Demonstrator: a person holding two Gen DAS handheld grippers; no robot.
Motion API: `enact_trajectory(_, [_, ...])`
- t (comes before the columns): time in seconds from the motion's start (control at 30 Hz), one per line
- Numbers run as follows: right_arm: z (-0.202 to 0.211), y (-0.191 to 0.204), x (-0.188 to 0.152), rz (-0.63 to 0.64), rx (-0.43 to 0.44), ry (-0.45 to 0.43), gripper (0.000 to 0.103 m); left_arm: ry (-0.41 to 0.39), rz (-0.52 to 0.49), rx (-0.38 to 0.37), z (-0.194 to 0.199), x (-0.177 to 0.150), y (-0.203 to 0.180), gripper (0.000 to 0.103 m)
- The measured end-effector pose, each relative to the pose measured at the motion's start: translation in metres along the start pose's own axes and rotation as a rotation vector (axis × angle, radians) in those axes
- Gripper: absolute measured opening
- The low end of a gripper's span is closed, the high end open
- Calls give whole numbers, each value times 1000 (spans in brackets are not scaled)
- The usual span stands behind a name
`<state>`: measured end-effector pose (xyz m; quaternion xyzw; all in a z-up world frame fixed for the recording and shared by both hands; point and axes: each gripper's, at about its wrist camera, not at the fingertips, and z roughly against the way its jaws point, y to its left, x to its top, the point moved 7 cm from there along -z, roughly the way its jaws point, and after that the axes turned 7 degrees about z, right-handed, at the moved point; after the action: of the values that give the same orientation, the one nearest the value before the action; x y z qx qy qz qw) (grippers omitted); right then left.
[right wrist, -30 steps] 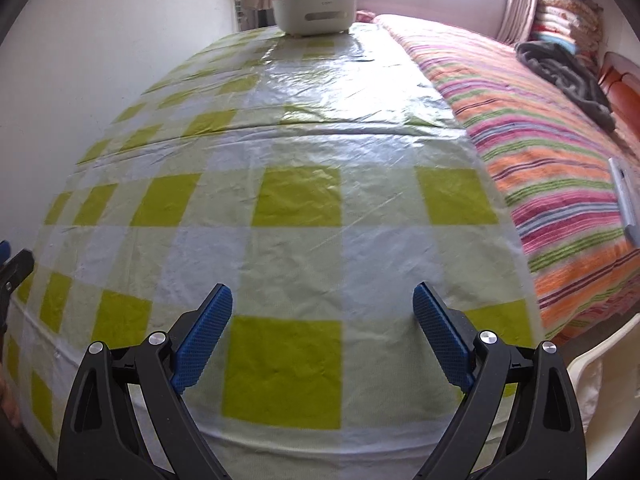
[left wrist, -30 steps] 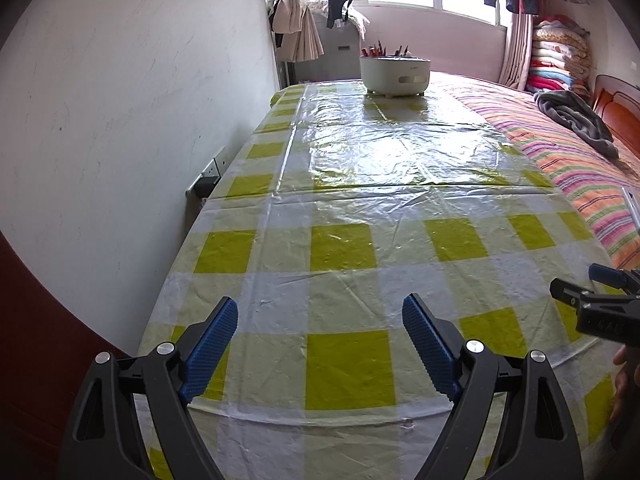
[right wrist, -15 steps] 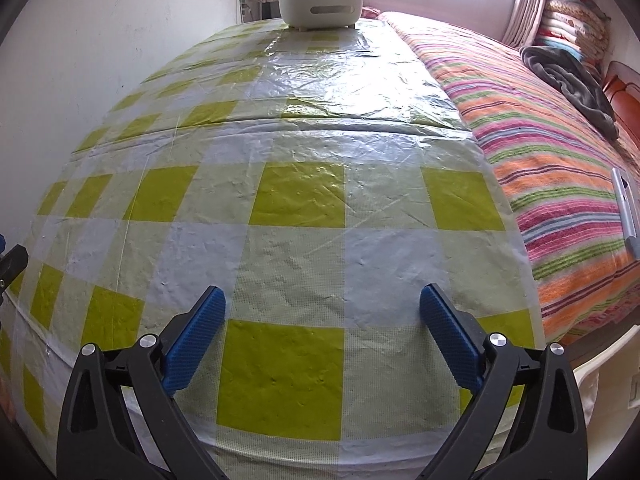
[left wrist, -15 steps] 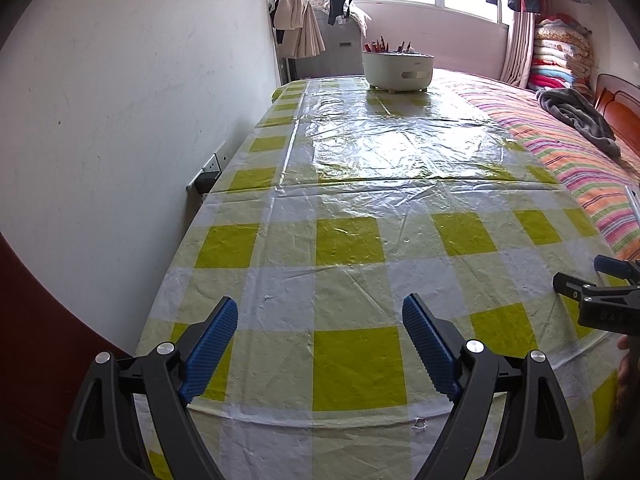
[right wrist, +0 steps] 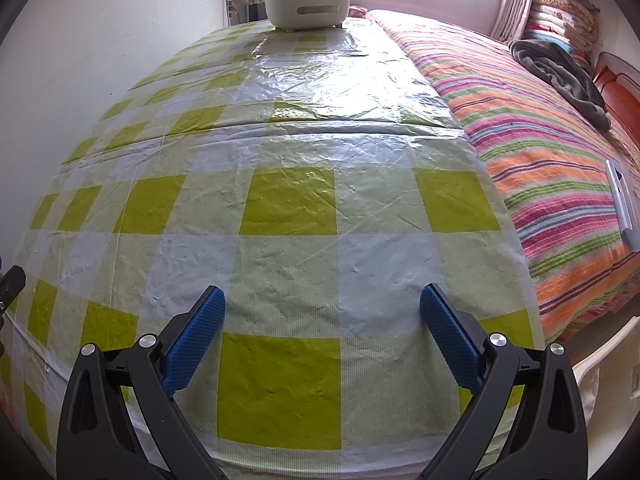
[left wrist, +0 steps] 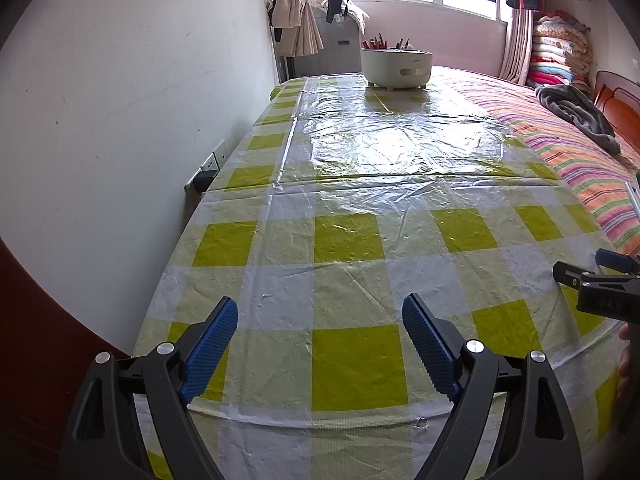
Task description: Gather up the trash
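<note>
My left gripper is open and empty over the near end of a long table with a yellow-and-white checked plastic cloth. My right gripper is open and empty over the same near end, further right; its tips also show at the right edge of the left wrist view. A white tub holding red and dark items stands at the far end; it also shows in the right wrist view. No loose trash shows on the cloth.
A white wall with a socket runs along the table's left side. A bed with a striped cover lies along the right, with a grey blanket and a remote. A white chair edge shows below.
Both grippers have tilted slightly, so the table and tub sit a bit lower and nearer in both views. Both stay open and empty.
</note>
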<state>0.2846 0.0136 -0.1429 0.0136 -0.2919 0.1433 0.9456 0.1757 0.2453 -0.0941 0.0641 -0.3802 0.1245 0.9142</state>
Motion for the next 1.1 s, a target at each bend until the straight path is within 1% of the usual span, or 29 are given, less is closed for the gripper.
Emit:
enact_trajectory(0.5, [0, 0, 0, 2, 1, 0, 97, -12, 6, -10, 4, -1, -1, 82])
enact_trajectory(0.87, [0, 0, 0, 2, 1, 0, 97, -64, 1, 16, 14, 4, 0, 82])
enact_trajectory(1.1, [0, 0, 0, 2, 1, 0, 97, -78, -1, 20, 18, 4, 1, 82])
